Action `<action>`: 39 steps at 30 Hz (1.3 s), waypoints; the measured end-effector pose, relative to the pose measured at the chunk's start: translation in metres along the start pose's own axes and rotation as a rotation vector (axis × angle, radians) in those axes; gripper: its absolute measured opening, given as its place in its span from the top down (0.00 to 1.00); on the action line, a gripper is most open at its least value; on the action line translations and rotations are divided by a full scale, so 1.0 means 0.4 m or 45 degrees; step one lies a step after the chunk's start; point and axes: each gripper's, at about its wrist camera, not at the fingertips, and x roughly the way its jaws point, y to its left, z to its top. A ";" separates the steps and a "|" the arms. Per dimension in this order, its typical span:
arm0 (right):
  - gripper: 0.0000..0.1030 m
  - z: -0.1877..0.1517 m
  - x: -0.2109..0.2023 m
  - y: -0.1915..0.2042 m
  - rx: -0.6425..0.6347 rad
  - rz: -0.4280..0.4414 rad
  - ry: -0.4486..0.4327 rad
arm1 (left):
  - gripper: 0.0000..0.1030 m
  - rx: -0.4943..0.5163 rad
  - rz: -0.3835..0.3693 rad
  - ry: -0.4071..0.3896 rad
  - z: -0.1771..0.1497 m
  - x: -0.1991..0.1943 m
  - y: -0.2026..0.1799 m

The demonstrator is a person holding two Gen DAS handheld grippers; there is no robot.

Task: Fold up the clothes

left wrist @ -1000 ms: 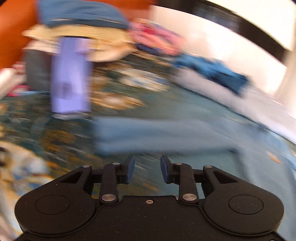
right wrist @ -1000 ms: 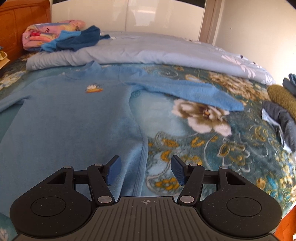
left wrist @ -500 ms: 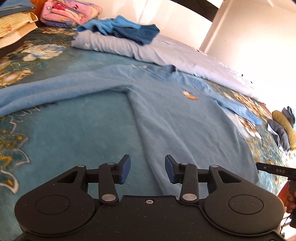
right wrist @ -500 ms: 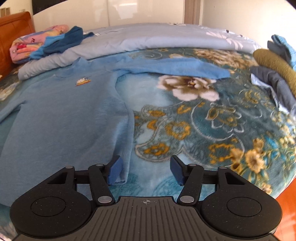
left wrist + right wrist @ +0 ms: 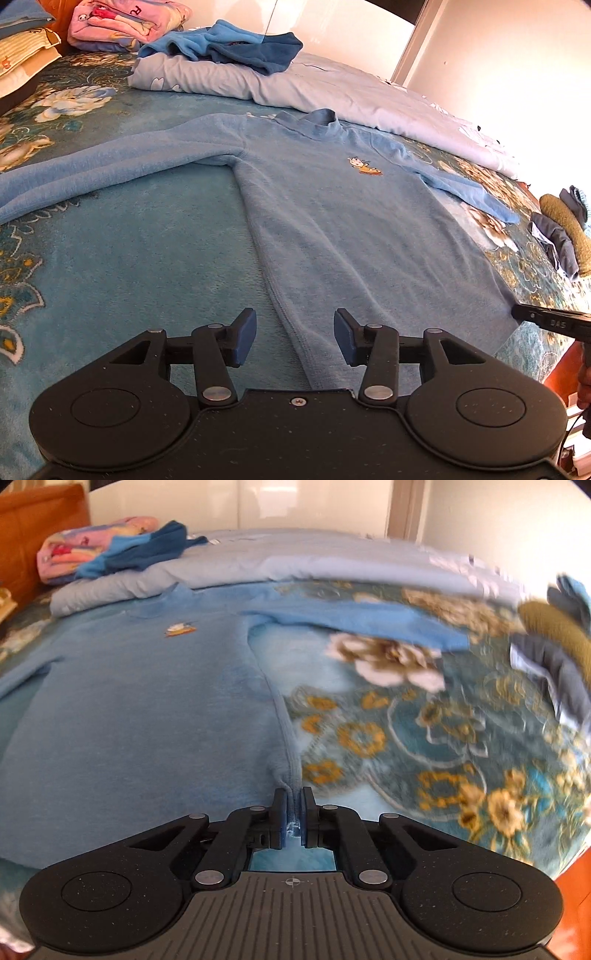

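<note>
A light blue long-sleeved sweater point(image 5: 351, 229) with a small chest emblem lies flat, sleeves spread, on a teal floral blanket point(image 5: 122, 258). My left gripper point(image 5: 294, 338) is open, its fingers straddling the sweater's bottom left hem corner. My right gripper point(image 5: 294, 805) is shut on the sweater point(image 5: 147, 709) at its bottom right hem corner; the cloth bunches between the pads. The right gripper's edge also shows in the left wrist view point(image 5: 550, 321).
A pale blue quilt point(image 5: 332, 85) lies along the far side with dark blue clothes point(image 5: 236, 48) and a pink folded bundle point(image 5: 129, 18) on it. Olive and grey clothes point(image 5: 554, 642) lie at the right. The bed's edge runs close behind both grippers.
My right gripper has closed on the sweater's bottom right hem corner. My left gripper swung from the bed's left side to the sweater's bottom left hem and stays open.
</note>
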 end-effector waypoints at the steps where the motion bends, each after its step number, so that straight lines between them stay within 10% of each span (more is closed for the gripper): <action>1: 0.96 -0.003 0.000 -0.015 0.026 0.020 0.007 | 0.57 -0.004 0.006 0.001 -0.001 0.002 -0.002; 11: 0.95 -0.013 0.008 -0.023 0.028 0.014 0.005 | 0.60 -0.024 -0.018 0.038 -0.017 0.036 -0.025; 15: 0.93 -0.014 0.005 -0.024 0.025 0.011 -0.002 | 0.83 -0.010 -0.015 0.026 -0.018 0.036 -0.029; 21: 0.63 -0.003 -0.017 -0.040 0.027 0.011 -0.064 | 0.54 -0.131 0.066 -0.131 0.006 -0.016 0.053; 29: 0.60 0.014 -0.010 -0.050 0.029 -0.022 -0.084 | 0.52 -0.741 0.512 -0.352 0.050 -0.060 0.341; 39: 0.60 0.036 0.023 -0.021 0.004 -0.004 -0.054 | 0.58 -1.280 0.371 -0.661 0.056 0.000 0.511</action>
